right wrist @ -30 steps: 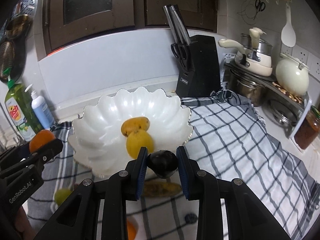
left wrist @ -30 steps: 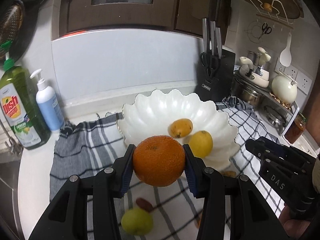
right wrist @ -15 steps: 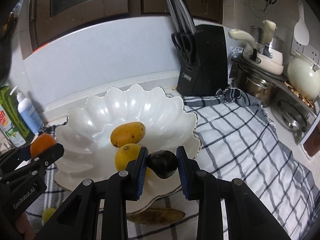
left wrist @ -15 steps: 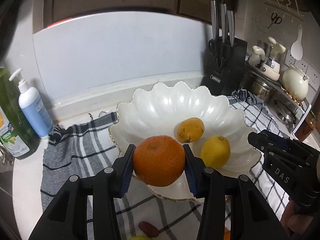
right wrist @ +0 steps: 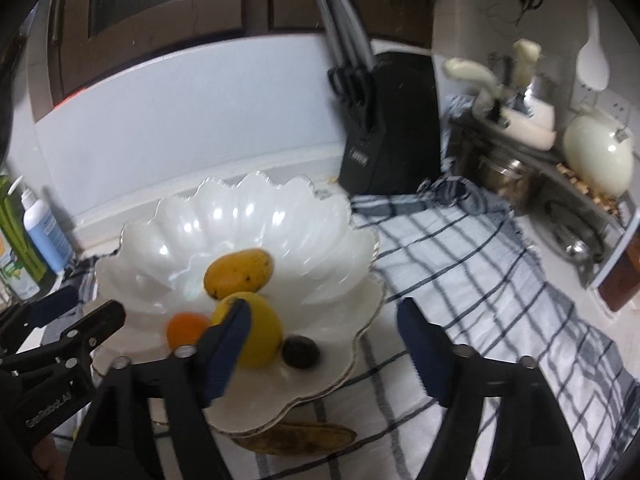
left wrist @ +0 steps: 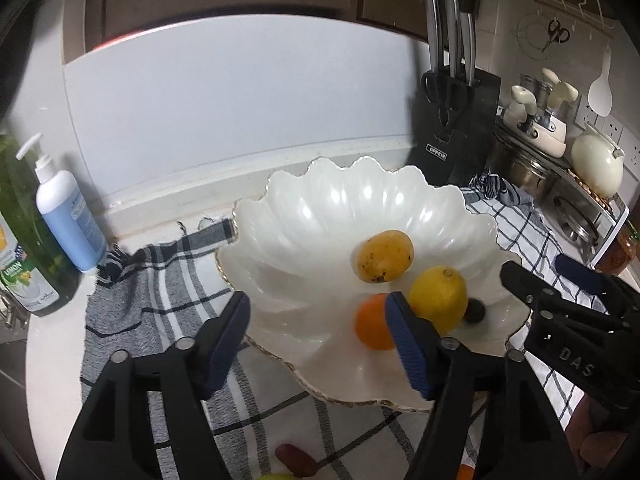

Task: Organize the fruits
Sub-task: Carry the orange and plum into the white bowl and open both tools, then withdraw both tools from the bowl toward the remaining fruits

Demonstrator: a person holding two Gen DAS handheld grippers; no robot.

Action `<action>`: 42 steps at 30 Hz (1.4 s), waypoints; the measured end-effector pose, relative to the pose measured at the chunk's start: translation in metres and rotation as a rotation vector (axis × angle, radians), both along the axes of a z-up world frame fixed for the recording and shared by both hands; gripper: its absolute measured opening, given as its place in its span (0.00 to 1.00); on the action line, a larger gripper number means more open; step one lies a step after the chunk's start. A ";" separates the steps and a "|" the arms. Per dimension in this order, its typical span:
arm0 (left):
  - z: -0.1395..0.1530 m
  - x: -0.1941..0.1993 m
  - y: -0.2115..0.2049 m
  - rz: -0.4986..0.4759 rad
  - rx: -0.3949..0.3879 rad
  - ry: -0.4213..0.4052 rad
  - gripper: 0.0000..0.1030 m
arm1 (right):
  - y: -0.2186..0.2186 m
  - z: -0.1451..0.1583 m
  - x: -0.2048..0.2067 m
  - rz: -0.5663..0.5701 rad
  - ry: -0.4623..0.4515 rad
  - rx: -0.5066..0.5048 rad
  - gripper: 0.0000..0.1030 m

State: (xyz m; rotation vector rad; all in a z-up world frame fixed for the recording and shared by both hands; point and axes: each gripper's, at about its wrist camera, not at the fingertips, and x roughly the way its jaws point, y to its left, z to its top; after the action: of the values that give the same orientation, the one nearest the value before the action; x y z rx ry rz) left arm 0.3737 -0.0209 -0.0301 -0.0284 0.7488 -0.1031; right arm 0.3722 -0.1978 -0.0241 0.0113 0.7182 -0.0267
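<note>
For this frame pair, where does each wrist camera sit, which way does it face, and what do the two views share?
Left wrist: rides the left claw, open, facing the white bowl from its left front; the right claw shows at right.
Right wrist: rides the right claw, open, facing the same bowl from its right front; the left claw shows at left.
Shared: the bowl with mango, lemon, orange, dark fruit; the knife block.

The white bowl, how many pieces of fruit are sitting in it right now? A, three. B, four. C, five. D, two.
B: the white bowl holds four pieces, a mango, a lemon, an orange and a small dark fruit, and both the left gripper and the right gripper stand open with nothing between their fingers.
</note>
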 end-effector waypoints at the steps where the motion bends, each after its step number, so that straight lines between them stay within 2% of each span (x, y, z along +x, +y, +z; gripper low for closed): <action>1: 0.003 -0.002 0.002 0.009 0.001 -0.009 0.75 | 0.000 0.003 -0.002 -0.004 -0.010 -0.006 0.80; 3: 0.009 -0.008 0.004 0.020 0.005 -0.024 0.82 | 0.001 0.010 -0.007 -0.014 -0.028 -0.013 0.86; 8: 0.021 -0.021 0.008 0.029 0.014 -0.050 0.87 | 0.003 0.026 -0.021 -0.025 -0.066 -0.020 0.90; 26: 0.054 -0.085 0.031 0.062 0.030 -0.116 0.94 | 0.021 0.052 -0.086 -0.021 -0.113 0.003 0.91; 33: 0.053 -0.104 0.033 0.069 0.038 -0.115 0.95 | 0.022 0.051 -0.105 -0.021 -0.112 0.019 0.91; 42: 0.040 -0.119 0.033 0.071 0.060 -0.109 0.95 | 0.023 0.033 -0.121 -0.021 -0.074 0.011 0.91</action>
State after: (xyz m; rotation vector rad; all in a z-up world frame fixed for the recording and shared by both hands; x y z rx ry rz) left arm 0.2550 0.0117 0.0100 0.0077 0.6407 -0.0139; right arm 0.2516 -0.1744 0.0087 0.0301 0.6446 -0.0428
